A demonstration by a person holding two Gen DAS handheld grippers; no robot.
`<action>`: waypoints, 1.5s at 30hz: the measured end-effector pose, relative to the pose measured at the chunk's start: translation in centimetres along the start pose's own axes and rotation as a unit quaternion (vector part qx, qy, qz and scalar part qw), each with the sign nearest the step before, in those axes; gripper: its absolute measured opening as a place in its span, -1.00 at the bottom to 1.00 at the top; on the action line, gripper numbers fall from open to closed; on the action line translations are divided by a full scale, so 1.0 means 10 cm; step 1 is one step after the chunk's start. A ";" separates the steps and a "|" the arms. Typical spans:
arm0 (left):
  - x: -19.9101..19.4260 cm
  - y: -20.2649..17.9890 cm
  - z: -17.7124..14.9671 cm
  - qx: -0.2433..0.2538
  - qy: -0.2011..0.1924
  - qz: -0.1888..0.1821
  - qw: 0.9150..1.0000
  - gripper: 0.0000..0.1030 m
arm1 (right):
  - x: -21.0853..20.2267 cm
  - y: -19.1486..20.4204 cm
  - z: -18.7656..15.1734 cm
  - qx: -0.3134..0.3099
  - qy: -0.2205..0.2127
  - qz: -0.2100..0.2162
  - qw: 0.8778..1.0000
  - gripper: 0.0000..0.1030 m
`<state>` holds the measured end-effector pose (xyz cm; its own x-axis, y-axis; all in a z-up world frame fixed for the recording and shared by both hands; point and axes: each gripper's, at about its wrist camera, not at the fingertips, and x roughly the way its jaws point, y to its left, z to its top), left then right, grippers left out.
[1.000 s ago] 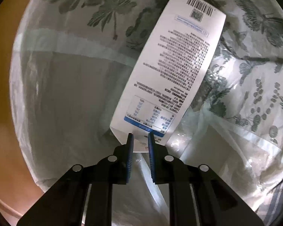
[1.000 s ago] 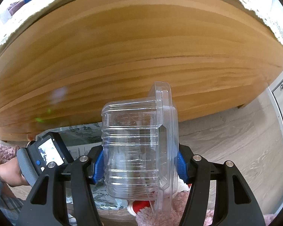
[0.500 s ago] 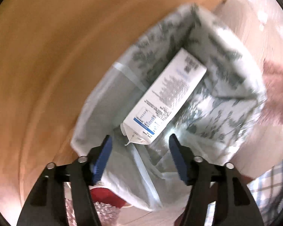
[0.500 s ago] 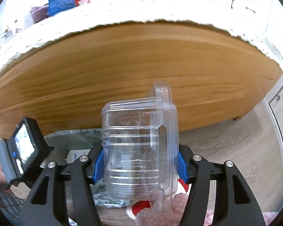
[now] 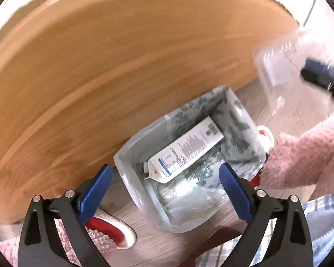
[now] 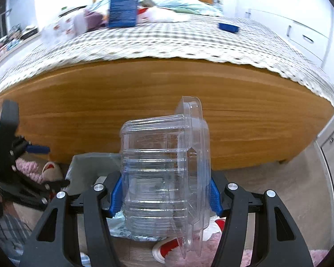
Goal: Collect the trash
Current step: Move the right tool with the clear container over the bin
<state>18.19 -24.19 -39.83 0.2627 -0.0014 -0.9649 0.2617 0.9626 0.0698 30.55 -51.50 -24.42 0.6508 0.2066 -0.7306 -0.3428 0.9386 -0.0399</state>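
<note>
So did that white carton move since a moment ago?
Yes. The white carton was pinched in the left tongs; their jaws have just been opening, and it now lies inside the lined trash bin, well below them.

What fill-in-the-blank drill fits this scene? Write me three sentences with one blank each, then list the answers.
1. The white carton lies inside the ____-lined bin.
2. The right hand-held gripper is shut on a clear ____ container.
3. The left hand-held gripper, whose jaws have just been opening, holds ____ between them.

Answers: bag; plastic; nothing
</note>
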 end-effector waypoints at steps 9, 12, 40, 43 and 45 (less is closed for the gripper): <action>-0.56 0.14 -0.18 -0.078 -0.087 -0.029 0.993 0.83 | -0.08 0.21 -0.22 -0.055 -0.009 0.024 0.998 0.14; -0.61 0.22 -0.23 -0.094 -0.105 -0.031 0.990 0.83 | -0.05 0.30 -0.26 -0.076 -0.006 0.026 0.997 0.14; -0.32 0.52 -0.58 -0.145 -0.125 -0.027 0.981 0.83 | 0.12 0.77 -0.31 -0.201 0.026 0.056 0.978 0.14; -0.25 0.58 -0.61 -0.152 -0.112 -0.027 0.982 0.83 | 0.19 0.87 -0.36 -0.225 0.035 0.066 0.971 0.14; -0.19 0.62 -0.63 -0.157 -0.104 -0.026 0.982 0.83 | 0.23 0.94 -0.41 -0.244 0.043 0.080 0.966 0.14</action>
<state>13.48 -16.50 -39.12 0.4489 -0.0766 -0.8903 -0.0104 0.9958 -0.0909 26.08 -43.33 -29.24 0.5118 0.2951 -0.8068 -0.7261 0.6505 -0.2227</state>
